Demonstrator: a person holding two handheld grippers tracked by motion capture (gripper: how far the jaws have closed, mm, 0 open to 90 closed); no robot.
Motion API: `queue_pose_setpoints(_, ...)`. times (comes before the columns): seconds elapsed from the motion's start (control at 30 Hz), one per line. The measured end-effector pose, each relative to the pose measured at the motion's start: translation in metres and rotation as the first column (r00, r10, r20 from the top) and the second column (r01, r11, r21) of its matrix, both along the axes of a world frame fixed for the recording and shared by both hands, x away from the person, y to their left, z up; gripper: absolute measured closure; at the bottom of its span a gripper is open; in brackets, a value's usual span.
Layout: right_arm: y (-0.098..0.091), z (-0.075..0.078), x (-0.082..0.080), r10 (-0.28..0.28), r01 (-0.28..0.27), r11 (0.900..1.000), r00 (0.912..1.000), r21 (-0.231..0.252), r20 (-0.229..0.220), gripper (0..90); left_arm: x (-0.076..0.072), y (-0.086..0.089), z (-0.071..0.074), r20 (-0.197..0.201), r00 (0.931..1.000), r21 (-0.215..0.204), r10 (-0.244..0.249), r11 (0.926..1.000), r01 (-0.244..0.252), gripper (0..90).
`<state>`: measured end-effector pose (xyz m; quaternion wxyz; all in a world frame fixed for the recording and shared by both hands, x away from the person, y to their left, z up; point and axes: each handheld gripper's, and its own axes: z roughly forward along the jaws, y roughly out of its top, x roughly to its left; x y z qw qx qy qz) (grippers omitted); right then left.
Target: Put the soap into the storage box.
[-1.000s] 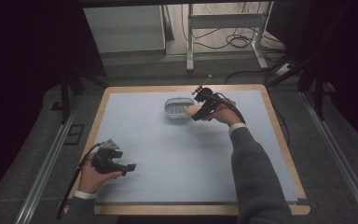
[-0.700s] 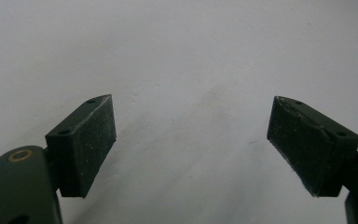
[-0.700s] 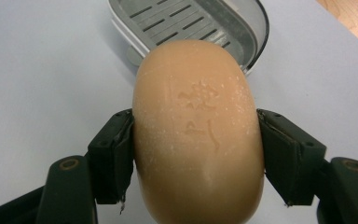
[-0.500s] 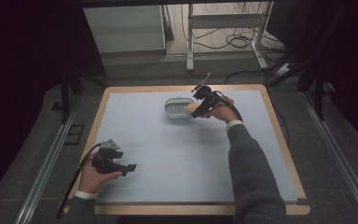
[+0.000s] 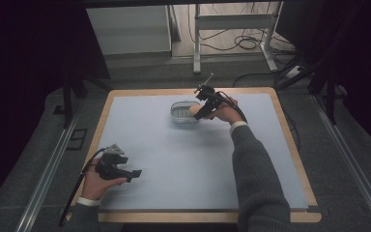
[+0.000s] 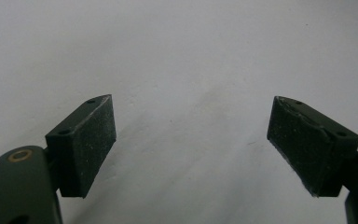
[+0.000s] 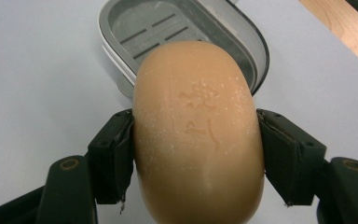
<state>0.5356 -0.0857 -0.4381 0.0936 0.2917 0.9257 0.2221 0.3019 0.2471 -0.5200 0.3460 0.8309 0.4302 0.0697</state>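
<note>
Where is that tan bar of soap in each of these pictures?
High view: the soap sits far centre, in the right gripper, at the grey soap dish.
Left gripper view: not in it.
Right gripper view: soap fills the centre, clamped between the jaws.
Shared landmark: the soap dish, just behind the soap.

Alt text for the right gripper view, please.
A tan oval bar of soap is clamped between the right tool's two black jaws, just in front of an open grey plastic soap dish on a pale blue table mat.
</note>
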Motion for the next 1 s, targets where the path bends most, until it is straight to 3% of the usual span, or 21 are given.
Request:
queue_pose_setpoints(0.2,0.006,0.0,0.004,0.016,-0.017,0.9998,0.9998,0.014,0.006,32.1,0.0,0.001,0.0,0.008,1.0,-0.003,0.003,1.0,-0.003,15.7)
queue_pose_setpoints(0.87,0.039,-0.006,0.02,0.072,-0.072,0.9974,0.9974,-0.007,0.003,32.1,0.002,0.003,-0.002,-0.003,1.0,-0.003,-0.006,1.0,0.006,15.6)
queue_pose_setpoints(1.0,0.046,-0.008,0.022,0.093,-0.093,0.9956,0.9957,-0.015,0.005,32.0,0.001,0.003,-0.001,-0.002,1.0,-0.024,-0.009,0.9997,0.009,15.6)
